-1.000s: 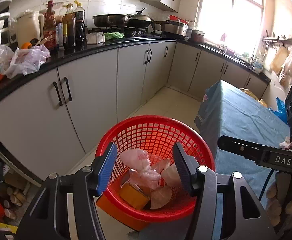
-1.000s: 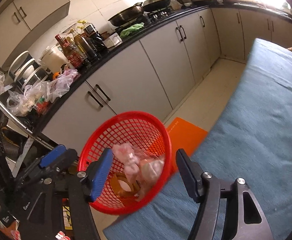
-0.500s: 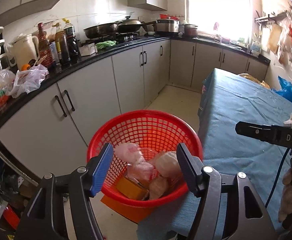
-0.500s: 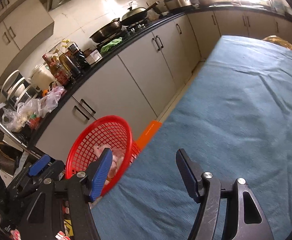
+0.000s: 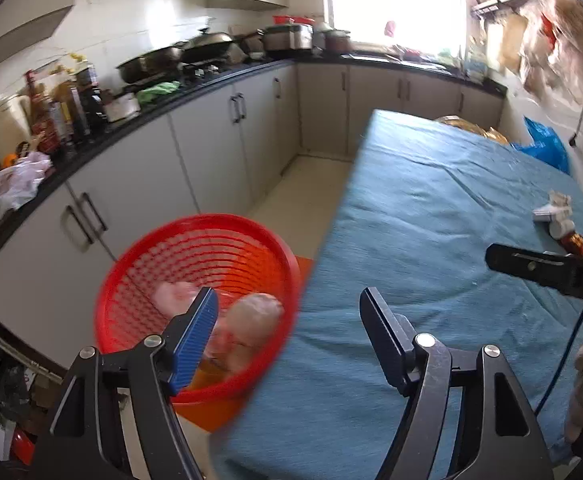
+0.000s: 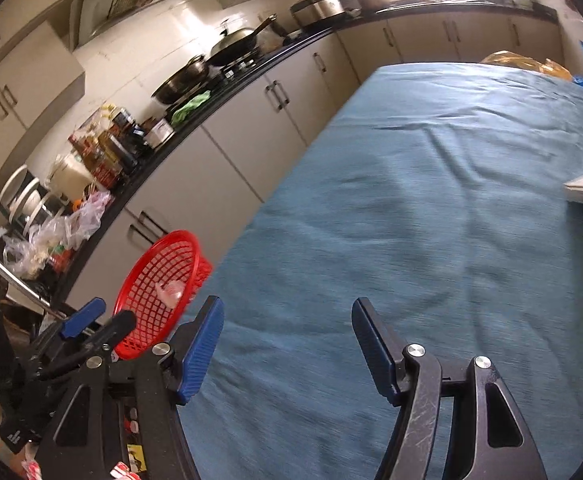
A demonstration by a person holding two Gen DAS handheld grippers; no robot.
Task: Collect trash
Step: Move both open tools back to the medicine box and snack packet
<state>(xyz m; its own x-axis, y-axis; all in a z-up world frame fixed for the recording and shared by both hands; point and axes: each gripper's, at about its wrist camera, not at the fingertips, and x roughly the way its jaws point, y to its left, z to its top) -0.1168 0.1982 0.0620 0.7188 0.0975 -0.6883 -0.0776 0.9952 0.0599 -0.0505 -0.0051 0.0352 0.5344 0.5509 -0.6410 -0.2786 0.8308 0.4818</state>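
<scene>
Each tool is black with two angled arms, silver round screws at the joints and ribbed blue pads on the fingers. The left tool [image 5: 289, 312] and right tool [image 6: 287, 332] look alike. A thin blue cable [image 5: 567, 354] hangs beside the right one.

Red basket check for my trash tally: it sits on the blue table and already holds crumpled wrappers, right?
Not quite. The red basket stands beside the blue table, off its edge, not on it; the left wrist view shows this. It does hold crumpled wrappers.
</scene>
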